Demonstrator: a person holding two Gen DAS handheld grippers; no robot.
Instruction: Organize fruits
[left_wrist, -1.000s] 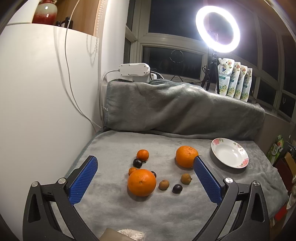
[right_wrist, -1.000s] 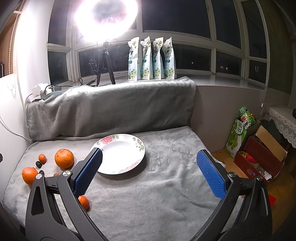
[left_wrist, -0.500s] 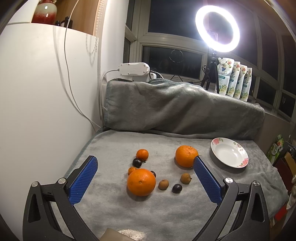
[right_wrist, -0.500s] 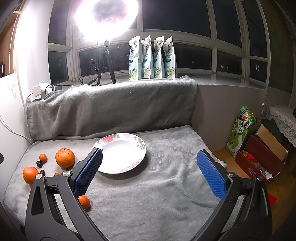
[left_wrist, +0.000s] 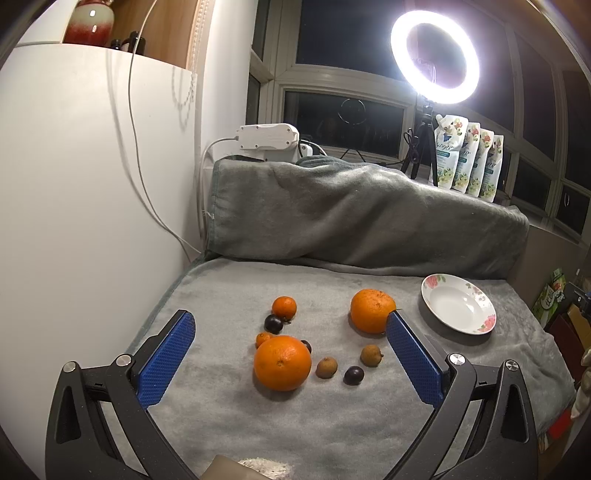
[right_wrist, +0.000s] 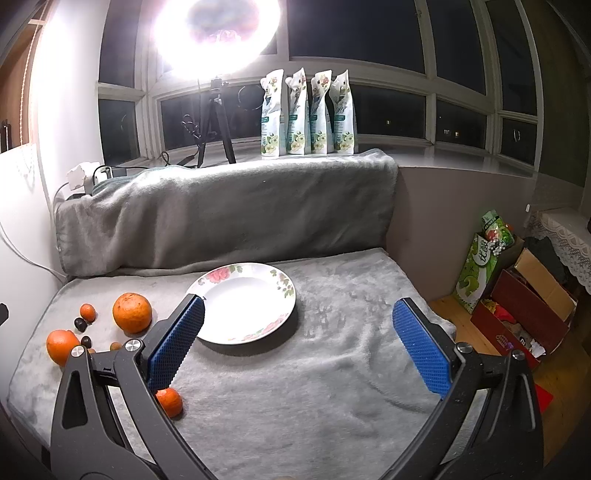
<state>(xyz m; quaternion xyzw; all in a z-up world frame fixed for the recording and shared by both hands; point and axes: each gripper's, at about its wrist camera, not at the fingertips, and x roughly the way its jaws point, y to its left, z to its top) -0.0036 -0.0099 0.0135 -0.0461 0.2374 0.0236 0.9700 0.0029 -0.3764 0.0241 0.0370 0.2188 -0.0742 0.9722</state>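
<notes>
Fruit lies on a grey blanket (left_wrist: 229, 413). In the left wrist view a big orange (left_wrist: 282, 362) sits between my fingers' span, with a second big orange (left_wrist: 371, 311), a small mandarin (left_wrist: 284, 307), dark plums (left_wrist: 273, 323) and brown longans (left_wrist: 327, 367) around it. A white floral plate (left_wrist: 458, 303) is at the right, empty. My left gripper (left_wrist: 290, 354) is open above the near fruit. My right gripper (right_wrist: 297, 339) is open in front of the plate (right_wrist: 243, 302); a small mandarin (right_wrist: 170, 402) lies by its left finger.
A blanket-covered backrest (left_wrist: 362, 218) runs along the back. A white wall (left_wrist: 74, 221) closes the left side. A ring light on a tripod (left_wrist: 434, 62) and several pouches (right_wrist: 306, 118) stand on the sill. Boxes and bags (right_wrist: 517, 295) sit on the floor to the right.
Both grippers have drifted very slightly; the fruit and plate stay where they were. Both stay open.
</notes>
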